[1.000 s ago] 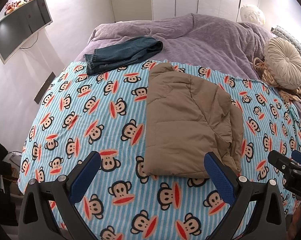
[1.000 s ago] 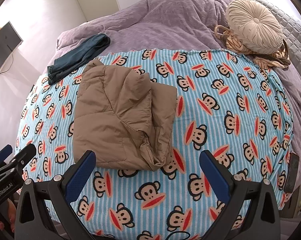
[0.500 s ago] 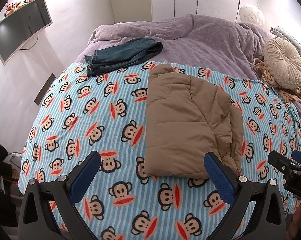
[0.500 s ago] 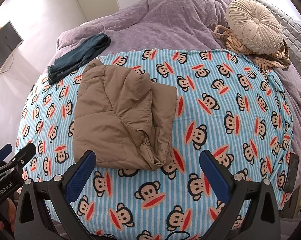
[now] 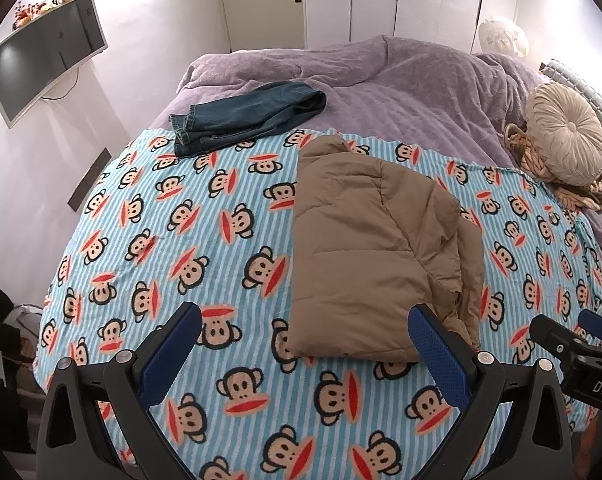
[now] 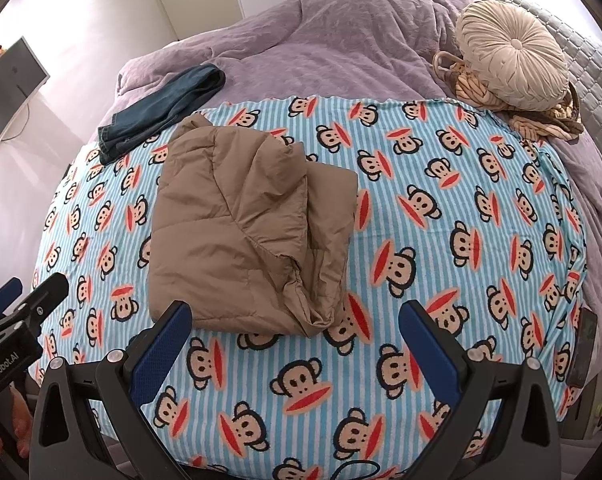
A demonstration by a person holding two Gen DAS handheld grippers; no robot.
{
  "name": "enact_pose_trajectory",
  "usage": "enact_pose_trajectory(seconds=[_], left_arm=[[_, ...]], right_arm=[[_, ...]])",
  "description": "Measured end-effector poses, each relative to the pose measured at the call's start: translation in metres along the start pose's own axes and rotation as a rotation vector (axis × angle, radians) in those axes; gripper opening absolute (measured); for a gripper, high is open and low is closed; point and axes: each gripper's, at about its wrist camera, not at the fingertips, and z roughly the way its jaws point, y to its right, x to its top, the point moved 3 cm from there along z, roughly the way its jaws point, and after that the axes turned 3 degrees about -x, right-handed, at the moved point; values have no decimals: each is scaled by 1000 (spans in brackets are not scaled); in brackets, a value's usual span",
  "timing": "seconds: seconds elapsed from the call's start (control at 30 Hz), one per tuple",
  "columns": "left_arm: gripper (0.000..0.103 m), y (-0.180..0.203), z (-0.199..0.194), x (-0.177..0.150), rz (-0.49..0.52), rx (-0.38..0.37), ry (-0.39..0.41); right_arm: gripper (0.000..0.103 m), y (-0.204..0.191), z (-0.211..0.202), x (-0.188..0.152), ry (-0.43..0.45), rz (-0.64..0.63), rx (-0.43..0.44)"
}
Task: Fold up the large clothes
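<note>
The tan puffer jacket (image 5: 377, 248) lies folded into a thick rectangle on the monkey-print blanket (image 5: 173, 232), its right edge bunched. Folded jeans (image 5: 245, 118) rest beyond it. Both the left hand-held gripper (image 5: 305, 344) and right hand-held gripper (image 6: 295, 340) hover spread wide, empty, at its near edge.

tan puffer jacket (image 5: 373, 248) | folded into rough rectangle | flat on monkey-print blanket (image 5: 173, 240)

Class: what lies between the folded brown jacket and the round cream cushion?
Only bare monkey-print blanket separates the brown jacket from the cushion, clearest in the right wrist view.
</note>
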Motion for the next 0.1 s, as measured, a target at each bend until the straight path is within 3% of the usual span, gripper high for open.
enact_pose_trajectory(seconds=[0.1], left_arm=[[103, 1, 0, -1, 10, -3, 1]], right_arm=[[103, 0, 0, 0, 0, 0, 0]])
